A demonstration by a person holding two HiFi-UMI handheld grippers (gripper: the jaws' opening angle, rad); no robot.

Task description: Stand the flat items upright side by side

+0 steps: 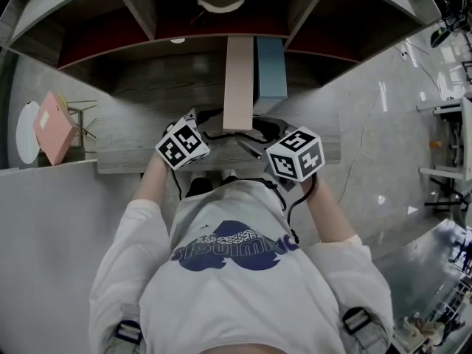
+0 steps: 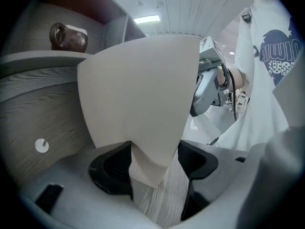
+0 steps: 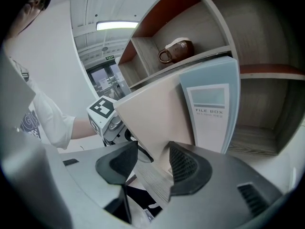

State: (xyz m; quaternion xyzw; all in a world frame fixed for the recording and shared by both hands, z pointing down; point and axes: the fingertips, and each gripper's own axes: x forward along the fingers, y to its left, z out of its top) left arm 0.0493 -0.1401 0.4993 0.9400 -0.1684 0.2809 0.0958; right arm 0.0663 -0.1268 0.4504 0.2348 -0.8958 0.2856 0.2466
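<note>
Directly beside a blue box printed "FILE BOX", the beige file box is stood upright on the wood-grain shelf. Its near lower edge is pinched by the left claw and by the right claw. A brown mug is seen on the tier above. Bare board is left open to the left of the pair, and a pink box is set well apart beyond it.

Right gripper view: the pale blue-grey file box has its left edge hidden behind the beige flat box, and its small print is illegible. The shelf lip hides the base of the brown glazed mug.
</note>
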